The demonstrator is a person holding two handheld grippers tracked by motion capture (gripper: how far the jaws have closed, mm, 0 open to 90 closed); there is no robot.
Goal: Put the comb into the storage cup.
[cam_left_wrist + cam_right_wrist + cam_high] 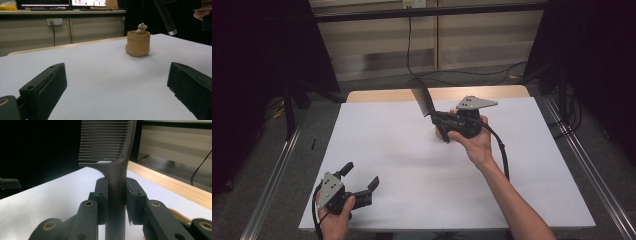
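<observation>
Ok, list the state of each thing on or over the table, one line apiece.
Black plastic comb: clamped by its handle, teeth end raised off the table.
Right gripper: shut on the comb's handle, held above the small pot.
Left gripper: open, nothing between its jaws, low at the near table edge.
Small tan pot: upright on the white table, a little tan figure sitting in its mouth.
</observation>
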